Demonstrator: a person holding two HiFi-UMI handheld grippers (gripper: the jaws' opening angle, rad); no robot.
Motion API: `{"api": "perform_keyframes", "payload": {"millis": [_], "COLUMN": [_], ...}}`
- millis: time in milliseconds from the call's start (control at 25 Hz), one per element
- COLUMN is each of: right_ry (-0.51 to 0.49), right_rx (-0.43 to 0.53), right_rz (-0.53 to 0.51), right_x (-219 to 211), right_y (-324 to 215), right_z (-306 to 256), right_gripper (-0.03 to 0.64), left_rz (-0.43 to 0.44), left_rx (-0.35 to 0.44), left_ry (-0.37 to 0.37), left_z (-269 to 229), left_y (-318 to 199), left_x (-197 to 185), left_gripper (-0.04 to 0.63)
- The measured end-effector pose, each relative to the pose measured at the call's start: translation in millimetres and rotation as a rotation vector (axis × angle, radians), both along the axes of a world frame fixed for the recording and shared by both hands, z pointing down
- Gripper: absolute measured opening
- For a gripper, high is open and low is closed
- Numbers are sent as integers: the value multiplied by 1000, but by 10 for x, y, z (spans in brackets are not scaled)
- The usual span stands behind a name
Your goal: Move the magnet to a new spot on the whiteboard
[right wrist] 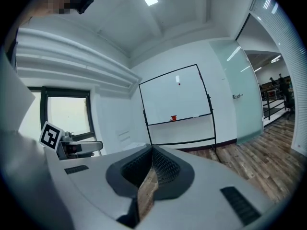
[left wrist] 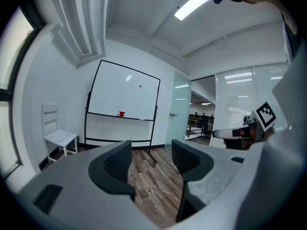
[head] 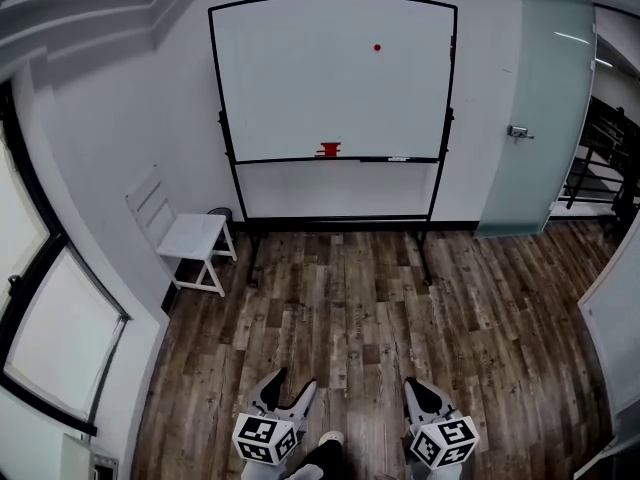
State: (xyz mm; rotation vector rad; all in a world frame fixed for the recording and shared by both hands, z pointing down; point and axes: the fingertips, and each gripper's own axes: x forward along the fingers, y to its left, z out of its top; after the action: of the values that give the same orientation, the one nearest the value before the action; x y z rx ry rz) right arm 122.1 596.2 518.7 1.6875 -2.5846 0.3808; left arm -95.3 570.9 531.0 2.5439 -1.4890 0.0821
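Note:
A small red magnet (head: 377,47) sticks to the upper right of the whiteboard (head: 300,78), which stands on a black frame against the far wall. It shows as a red dot in the left gripper view (left wrist: 140,86) and the right gripper view (right wrist: 179,83). Both grippers hang low over the wood floor, far from the board. My left gripper (head: 292,383) (left wrist: 151,150) is open with nothing between its jaws. My right gripper (head: 418,386) (right wrist: 152,150) is shut and empty, its tips meeting.
A red object (head: 328,149) sits on the board's tray with a marker beside it. A white chair (head: 190,236) stands left of the board. A frosted glass door (head: 535,118) is at the right, windows (head: 45,318) at the left.

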Motion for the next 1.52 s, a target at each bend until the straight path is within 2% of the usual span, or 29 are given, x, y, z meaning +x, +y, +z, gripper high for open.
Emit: {"api": "perform_keyframes", "payload": {"millis": [240,600,880,1520], "right_ry": [-5,26,27,30], "right_rx": [11,16,23,-13], "right_rz": [15,44,55,19], "right_x": [-118,-108,-159,-253], "right_y": [-541,-1276,-1783,-2203], "right_z": [-109,-124,-93,29], "right_gripper": [26,26,27,26], "left_rz": [11,53,53,22], "left_rx": [18,28,34,5], "left_ry": [29,20,-3,-17], "left_z": [-102,-118,-81,56], "left_y": [-577,-1317,-1797,-2167], "left_x": [-161,-150,-311,-448], "left_gripper": [256,256,256,256]}}
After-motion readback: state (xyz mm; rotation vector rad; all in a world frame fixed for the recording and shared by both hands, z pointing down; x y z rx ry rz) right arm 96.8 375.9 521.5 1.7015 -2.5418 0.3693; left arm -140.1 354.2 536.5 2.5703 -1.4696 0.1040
